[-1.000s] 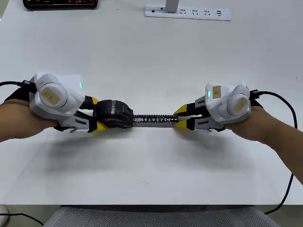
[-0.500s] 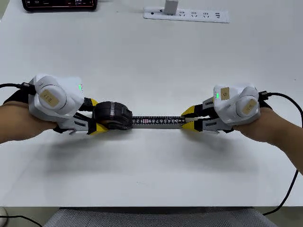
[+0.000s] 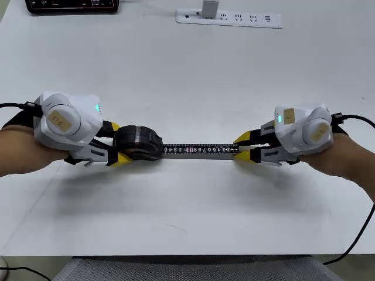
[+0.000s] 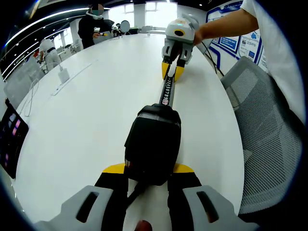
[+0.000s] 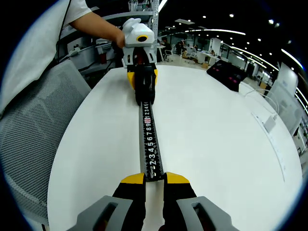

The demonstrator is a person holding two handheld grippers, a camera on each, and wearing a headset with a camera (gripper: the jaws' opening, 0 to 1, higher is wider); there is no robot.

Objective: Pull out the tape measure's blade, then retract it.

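The black tape measure case [image 3: 138, 142] lies low over the white table, held at its left end by my left gripper [image 3: 119, 148], which is shut on it. In the left gripper view the case [image 4: 153, 143] sits between the yellow-tipped fingers [image 4: 115, 169]. A numbered blade [image 3: 199, 150] runs right from the case to my right gripper [image 3: 242, 146], shut on the blade's end. In the right gripper view the blade [image 5: 150, 144] stretches straight away from my right gripper [image 5: 154, 179] to the case [image 5: 144, 83] and the left gripper [image 5: 138, 41] beyond it.
A white power strip [image 3: 228, 18] lies at the table's far edge, and a dark device [image 3: 71, 5] sits at the far left. A cable [image 3: 355, 237] trails off the right hand. A mesh chair [image 3: 193, 268] stands at the near edge. Bare table surrounds the grippers.
My right gripper has moved to the right with the blade's end, and more of the blade now shows. The left gripper and case have stayed about where they were.
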